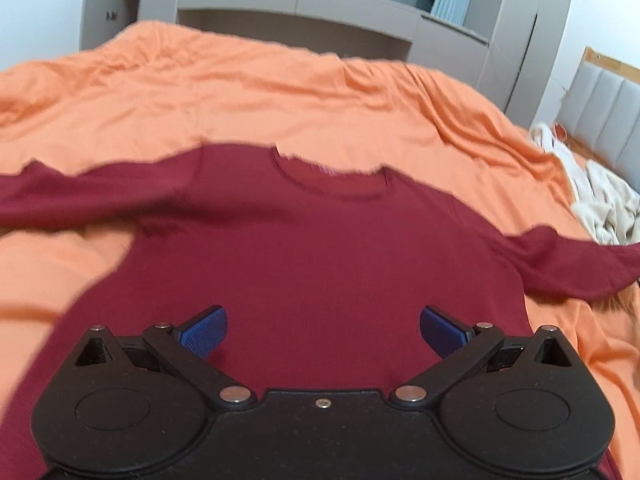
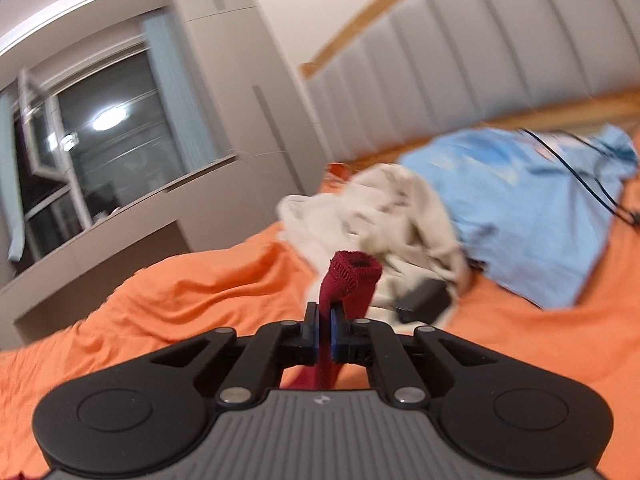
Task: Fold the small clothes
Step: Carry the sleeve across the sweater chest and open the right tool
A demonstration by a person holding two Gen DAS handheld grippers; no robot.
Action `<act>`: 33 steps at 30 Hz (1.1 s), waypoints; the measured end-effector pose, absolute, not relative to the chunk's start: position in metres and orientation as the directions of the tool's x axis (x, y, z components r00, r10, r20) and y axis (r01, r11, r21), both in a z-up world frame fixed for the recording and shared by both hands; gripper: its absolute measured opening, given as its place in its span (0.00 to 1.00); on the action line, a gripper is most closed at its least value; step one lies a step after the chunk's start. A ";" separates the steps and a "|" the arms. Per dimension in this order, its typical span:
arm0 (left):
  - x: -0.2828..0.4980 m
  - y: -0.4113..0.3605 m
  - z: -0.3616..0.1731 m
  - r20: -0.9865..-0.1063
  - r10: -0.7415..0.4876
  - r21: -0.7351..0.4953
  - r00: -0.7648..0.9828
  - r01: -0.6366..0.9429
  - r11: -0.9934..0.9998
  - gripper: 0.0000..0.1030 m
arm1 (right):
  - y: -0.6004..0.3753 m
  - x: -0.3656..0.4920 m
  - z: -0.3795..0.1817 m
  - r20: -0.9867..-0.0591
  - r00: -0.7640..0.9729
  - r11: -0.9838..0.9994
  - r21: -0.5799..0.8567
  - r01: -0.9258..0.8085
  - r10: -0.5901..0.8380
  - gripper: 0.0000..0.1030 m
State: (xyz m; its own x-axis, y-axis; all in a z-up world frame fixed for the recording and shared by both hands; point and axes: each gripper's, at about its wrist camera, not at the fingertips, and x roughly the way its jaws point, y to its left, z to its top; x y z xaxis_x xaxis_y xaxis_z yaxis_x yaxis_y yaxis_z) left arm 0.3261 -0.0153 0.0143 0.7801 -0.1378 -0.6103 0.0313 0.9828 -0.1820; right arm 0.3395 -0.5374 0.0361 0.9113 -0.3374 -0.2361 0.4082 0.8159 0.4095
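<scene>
The dark red long-sleeved top (image 1: 312,256) lies flat on the orange bed sheet (image 1: 240,92), neckline away from the camera, both sleeves spread out to the sides. No fold is visible in the body, so the task appears to be at its first step: sleeves and body remain to be folded.

The left gripper (image 1: 323,330) hangs over the lower part of the top and points downward at it. Its blue fingers (image 1: 204,330) stand wide apart with nothing between them.

The right gripper (image 2: 325,330) is pitched close to level and rolled, so the room appears tilted. Its fingers are pressed together on a sleeve cuff (image 2: 352,276), whose open end stands up past the tips. Judged from this, the sleeve fold comes next.

Beyond it, a cream garment (image 2: 380,208) and a light blue garment (image 2: 528,208) lie crumpled near the headboard (image 2: 460,52), apparently unfolded.
</scene>
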 end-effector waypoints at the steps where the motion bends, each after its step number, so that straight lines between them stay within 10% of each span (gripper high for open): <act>1: 0.326 -0.013 0.017 -0.602 -0.129 -0.177 0.788 0.026 0.984 0.99 | -0.527 0.343 0.045 -0.224 0.921 0.832 0.398 0.385 -0.319 0.06; 17: 0.317 0.036 0.058 -0.479 0.000 -0.199 0.878 -0.108 0.974 0.99 | -0.284 0.386 0.121 -0.119 0.980 0.968 0.214 -0.129 0.157 0.06; 33: 0.304 0.096 0.078 -0.402 0.169 -0.293 0.900 -0.301 0.907 0.99 | -0.087 0.376 0.021 -0.464 0.769 0.872 0.016 -0.489 0.439 0.06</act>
